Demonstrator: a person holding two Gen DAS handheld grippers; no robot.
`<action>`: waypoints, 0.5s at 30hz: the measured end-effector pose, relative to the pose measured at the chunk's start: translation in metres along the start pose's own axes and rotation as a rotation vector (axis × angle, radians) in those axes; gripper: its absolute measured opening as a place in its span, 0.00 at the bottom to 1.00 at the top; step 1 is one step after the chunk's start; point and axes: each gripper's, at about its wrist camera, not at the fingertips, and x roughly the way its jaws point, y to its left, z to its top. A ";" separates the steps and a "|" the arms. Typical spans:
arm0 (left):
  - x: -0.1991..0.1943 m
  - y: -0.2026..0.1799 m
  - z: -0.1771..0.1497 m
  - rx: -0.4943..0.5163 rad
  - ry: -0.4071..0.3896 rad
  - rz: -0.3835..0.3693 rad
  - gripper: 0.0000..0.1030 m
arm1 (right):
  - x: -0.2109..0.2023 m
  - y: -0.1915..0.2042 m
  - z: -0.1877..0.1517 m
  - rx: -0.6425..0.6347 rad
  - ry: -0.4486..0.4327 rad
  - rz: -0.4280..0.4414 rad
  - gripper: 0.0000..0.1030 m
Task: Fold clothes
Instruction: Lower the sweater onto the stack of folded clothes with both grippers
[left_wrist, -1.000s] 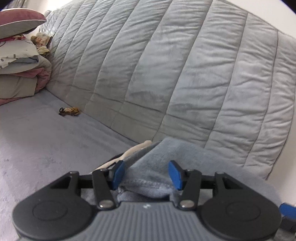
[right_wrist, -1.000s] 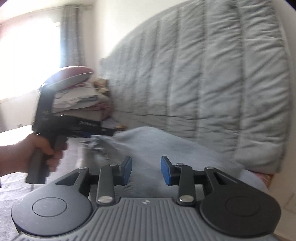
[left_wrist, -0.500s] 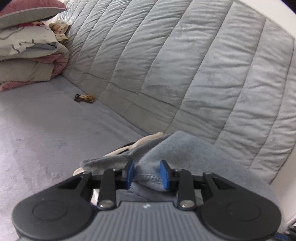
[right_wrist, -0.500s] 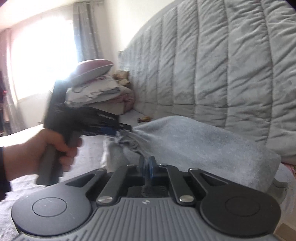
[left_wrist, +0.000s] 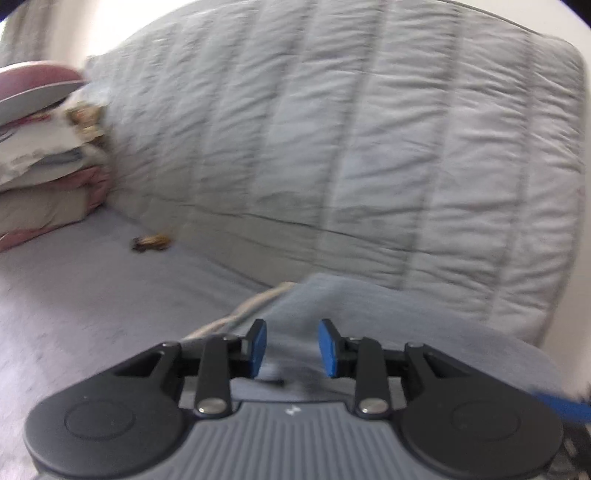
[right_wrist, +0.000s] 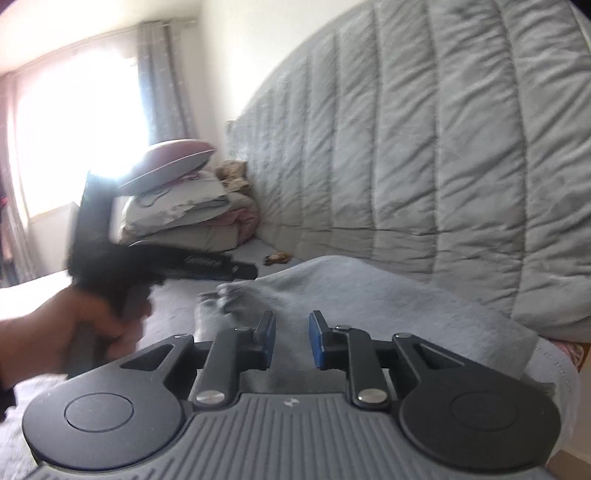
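A grey fleece garment (left_wrist: 369, 314) lies bunched on the grey bed (left_wrist: 92, 295) against the quilted backrest. A cream strap (left_wrist: 258, 301) pokes out at its left edge. My left gripper (left_wrist: 292, 347) hovers over the garment's near edge with its blue pads apart and the cloth running beneath them. My right gripper (right_wrist: 291, 336) is open above the garment (right_wrist: 388, 295), with nothing between its pads. In the right wrist view, a hand (right_wrist: 74, 332) holds the left gripper (right_wrist: 255, 271). A crumpled corner of the garment (right_wrist: 221, 291) sits just below its tip.
The quilted grey backrest (left_wrist: 369, 147) rises right behind the garment. A stack of pillows and folded bedding (left_wrist: 44, 166) fills the far left end. A small brown object (left_wrist: 151, 242) lies on the bed by the backrest. A bright curtained window (right_wrist: 81, 129) is at the left.
Half a second ago my right gripper was shut on the garment's edge; now it is open. The raised cloth has sagged, and its corner hangs below the left gripper's tip. Both views have shifted.
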 end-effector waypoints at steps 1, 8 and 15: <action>0.002 -0.007 -0.001 0.032 0.010 -0.020 0.30 | 0.001 -0.005 0.001 0.010 -0.001 -0.012 0.22; 0.005 -0.023 -0.027 0.137 0.083 -0.075 0.30 | 0.005 -0.030 -0.017 0.021 0.049 -0.096 0.30; -0.020 -0.020 -0.043 0.148 0.088 -0.078 0.31 | -0.010 -0.008 -0.036 -0.105 0.054 -0.143 0.33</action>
